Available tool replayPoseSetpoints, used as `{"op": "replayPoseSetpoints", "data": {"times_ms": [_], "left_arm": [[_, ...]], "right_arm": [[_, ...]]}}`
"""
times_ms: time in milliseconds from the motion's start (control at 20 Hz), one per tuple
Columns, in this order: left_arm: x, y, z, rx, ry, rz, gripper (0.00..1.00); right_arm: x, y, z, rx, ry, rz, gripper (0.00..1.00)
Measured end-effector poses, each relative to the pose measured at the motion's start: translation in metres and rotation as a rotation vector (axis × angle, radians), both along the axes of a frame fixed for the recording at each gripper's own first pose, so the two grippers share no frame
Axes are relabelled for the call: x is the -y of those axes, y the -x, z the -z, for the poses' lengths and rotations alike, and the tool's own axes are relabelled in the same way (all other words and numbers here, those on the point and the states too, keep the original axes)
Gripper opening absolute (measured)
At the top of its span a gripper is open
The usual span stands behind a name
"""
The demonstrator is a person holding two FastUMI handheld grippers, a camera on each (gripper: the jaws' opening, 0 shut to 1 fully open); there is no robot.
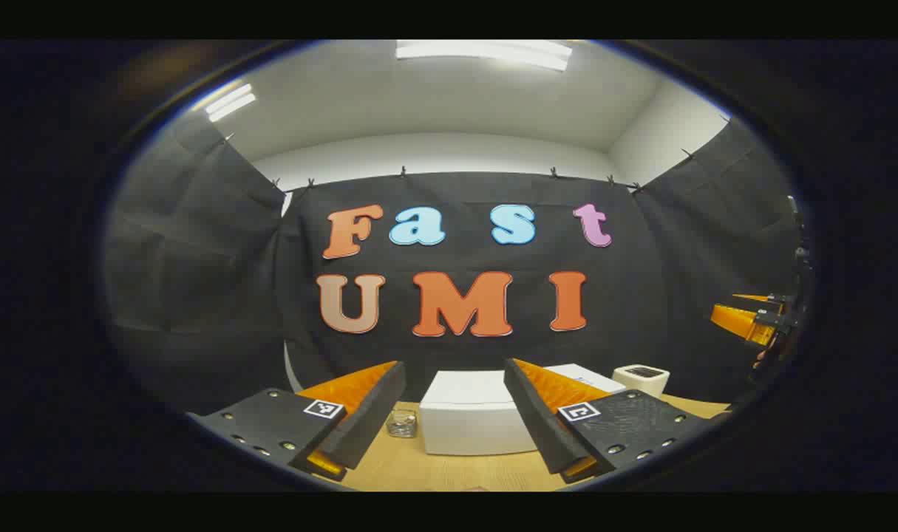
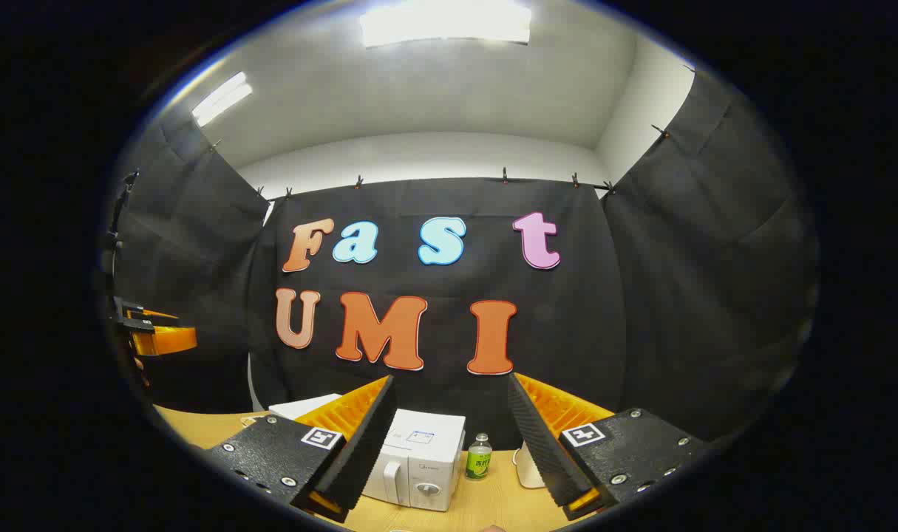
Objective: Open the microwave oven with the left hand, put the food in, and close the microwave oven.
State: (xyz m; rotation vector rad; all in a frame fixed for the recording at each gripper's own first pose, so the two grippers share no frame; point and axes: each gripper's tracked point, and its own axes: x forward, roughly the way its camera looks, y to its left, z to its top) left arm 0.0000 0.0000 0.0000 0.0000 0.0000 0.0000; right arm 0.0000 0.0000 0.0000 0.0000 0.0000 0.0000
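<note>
Nothing done yet by the look of it: the microwave oven (image 2: 419,462) sits on the wooden table (image 2: 485,506) with its door flat against the front, handle and dial facing out, and both grippers are held up in the air well short of it. So all three steps are still ahead, I'd judge: pull the door open, get the food in, shut it again. I can't pick out the food for certain.

Left gripper view, sweeping left to right from the white box (image 1: 472,421) in the middle. Just to its left on the table, a small glass jar (image 1: 402,423). The left gripper (image 1: 454,417) has its fingers spread wide, the box showing in the gap, nothing between them, nothing touched. To the right of the box and a little farther back, a small white appliance with a dark top (image 1: 641,378). Far right, well apart, the other gripper is raised.

Right gripper view now. Far to the left of the microwave oven, the left one hangs in the air. The right gripper (image 2: 452,436) is spread wide too, empty, framing the oven's right half from a distance. Just right of the oven stands a small green-labelled bottle (image 2: 479,458), then a white object partly hidden behind the right-hand finger, too hidden to name
</note>
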Motion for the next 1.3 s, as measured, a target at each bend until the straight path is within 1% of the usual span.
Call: {"op": "replayPoseSetpoints", "data": {"times_ms": [50, 150, 200, 350, 500, 650, 700, 750, 1050, 1300], "left_arm": [[0.001, -0.001, 0.0, -0.004, 0.004, 0.0, 0.91], [0.001, -0.003, 0.001, -0.003, 0.005, -0.001, 0.89], [0.001, -0.003, 0.002, -0.002, 0.002, -0.003, 0.89], [0.0, -0.004, 0.004, -0.004, -0.004, -0.01, 0.91], [-0.003, -0.004, 0.007, -0.008, 0.003, -0.015, 0.89], [-0.004, -0.006, 0.012, -0.015, 0.004, -0.023, 0.89], [-0.006, -0.007, 0.014, -0.018, 0.002, -0.027, 0.89], [-0.005, -0.008, 0.014, -0.019, 0.001, -0.029, 0.89], [0.0, -0.011, 0.015, -0.021, -0.008, -0.027, 0.89], [0.01, -0.012, 0.013, 0.002, -0.014, -0.017, 0.89]], "right_arm": [[0.003, 0.001, -0.002, 0.002, 0.009, 0.003, 0.96], [0.006, -0.001, -0.004, 0.006, 0.018, 0.012, 0.96], [0.007, 0.0, -0.004, 0.005, 0.019, 0.013, 0.93], [0.011, -0.002, -0.001, -0.001, 0.018, 0.017, 0.93], [0.017, -0.001, 0.002, -0.011, 0.031, 0.037, 0.94], [0.016, -0.001, 0.002, -0.01, 0.03, 0.035, 0.94], [0.016, -0.001, 0.001, -0.01, 0.028, 0.034, 0.96], [0.017, -0.001, 0.003, -0.011, 0.027, 0.033, 0.95], [0.023, -0.003, 0.007, -0.018, 0.028, 0.039, 0.95], [0.03, -0.003, 0.018, -0.038, 0.017, 0.042, 0.95]]}}
